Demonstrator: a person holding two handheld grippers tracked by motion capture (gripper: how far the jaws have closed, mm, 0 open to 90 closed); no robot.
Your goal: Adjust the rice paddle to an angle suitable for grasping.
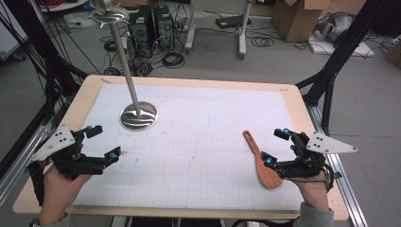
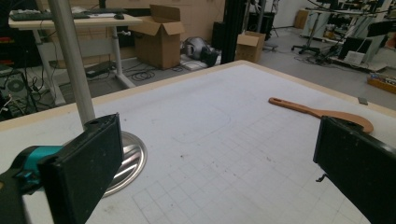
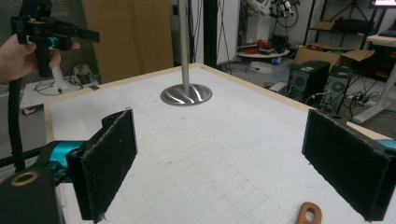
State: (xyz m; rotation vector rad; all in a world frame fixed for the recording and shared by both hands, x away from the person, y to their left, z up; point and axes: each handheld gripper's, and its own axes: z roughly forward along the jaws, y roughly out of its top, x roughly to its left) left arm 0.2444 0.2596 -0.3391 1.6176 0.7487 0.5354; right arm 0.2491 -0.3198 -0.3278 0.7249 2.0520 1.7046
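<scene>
Wooden spatula [image 1: 261,163] lies flat on the white gridded mat [image 1: 198,142] of the counter [image 1: 85,94]: reddish-brown, slim handle with a hole at its far tip, broad rounded blade at the near end, well right of the steel stand [image 1: 138,116] and nearer the person. Right gripper [image 1: 276,147] sits just right of the spatula, jaws wide apart, nothing between them, not touching it. Left gripper [image 1: 105,141] is near the stand's round base, on the person's side, jaws also apart and empty.

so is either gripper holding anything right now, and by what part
Nothing is held. The left gripper and right gripper are both open with nothing between them; the wooden spatula lies on the table beside the right one.
</scene>
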